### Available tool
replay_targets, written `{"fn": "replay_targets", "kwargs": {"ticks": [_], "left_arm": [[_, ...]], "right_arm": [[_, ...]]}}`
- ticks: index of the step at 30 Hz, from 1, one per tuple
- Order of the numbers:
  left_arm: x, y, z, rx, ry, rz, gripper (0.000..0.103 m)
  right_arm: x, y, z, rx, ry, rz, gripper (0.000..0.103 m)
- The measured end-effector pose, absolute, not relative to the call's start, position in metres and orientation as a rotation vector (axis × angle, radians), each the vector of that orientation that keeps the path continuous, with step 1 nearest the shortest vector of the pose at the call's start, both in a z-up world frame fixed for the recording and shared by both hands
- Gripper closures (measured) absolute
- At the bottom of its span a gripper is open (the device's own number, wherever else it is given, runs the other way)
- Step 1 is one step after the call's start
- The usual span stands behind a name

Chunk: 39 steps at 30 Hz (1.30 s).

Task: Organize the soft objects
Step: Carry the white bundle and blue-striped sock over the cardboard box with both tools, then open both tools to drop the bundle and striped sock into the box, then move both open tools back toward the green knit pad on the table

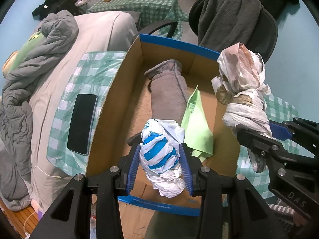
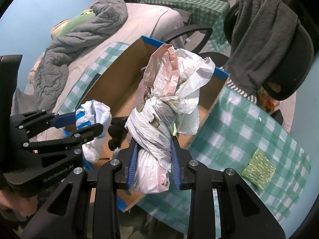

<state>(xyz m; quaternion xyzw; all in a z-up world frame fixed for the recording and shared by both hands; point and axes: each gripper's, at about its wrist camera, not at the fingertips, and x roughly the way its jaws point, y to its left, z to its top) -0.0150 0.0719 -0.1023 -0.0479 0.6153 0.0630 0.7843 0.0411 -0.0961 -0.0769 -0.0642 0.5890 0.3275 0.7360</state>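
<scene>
— Plastic in both: the left gripper (image 1: 161, 160) clamps the blue-striped bag (image 1: 159, 151), why?
— To drop it into the cardboard box (image 1: 119, 91) below; the right gripper (image 2: 155, 162) pinches the knotted white bag (image 2: 159, 123) at three o'clock.

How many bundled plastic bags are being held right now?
2. The blue-striped white bag bundle sits in the left gripper over the cardboard box; the white-and-pink bag bundle is in the right gripper. Others may be hidden.
</scene>
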Motion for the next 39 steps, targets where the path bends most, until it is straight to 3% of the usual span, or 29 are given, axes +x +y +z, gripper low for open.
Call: {"fn": "replay_targets", "kwargs": {"ticks": [15, 18, 22, 24, 39], "left_arm": [[-0.001, 0.08, -0.117, -0.105, 1.369, 0.135, 0.058], [-0.001, 0.08, -0.118, -0.103, 1.367, 0.139, 0.05], [-0.003, 0.08, -0.118, -0.106, 1.37, 0.145, 0.05], [-0.004, 0.08, -0.118, -0.109, 1.372, 0.147, 0.05], [-0.01, 0.05, -0.106, -0.084, 1.367, 0.121, 0.049]], "right_arm": [[0.05, -0.078, -0.091, -0.147, 1.342, 0.731, 0.07], [0.049, -0.078, -0.092, -0.147, 1.344, 0.732, 0.062], [0.05, -0.081, -0.09, -0.138, 1.337, 0.725, 0.047], [0.05, -0.084, -0.089, -0.13, 1.334, 0.722, 0.045], [0.051, -0.127, -0.083, -0.126, 1.318, 0.672, 0.044]]}}
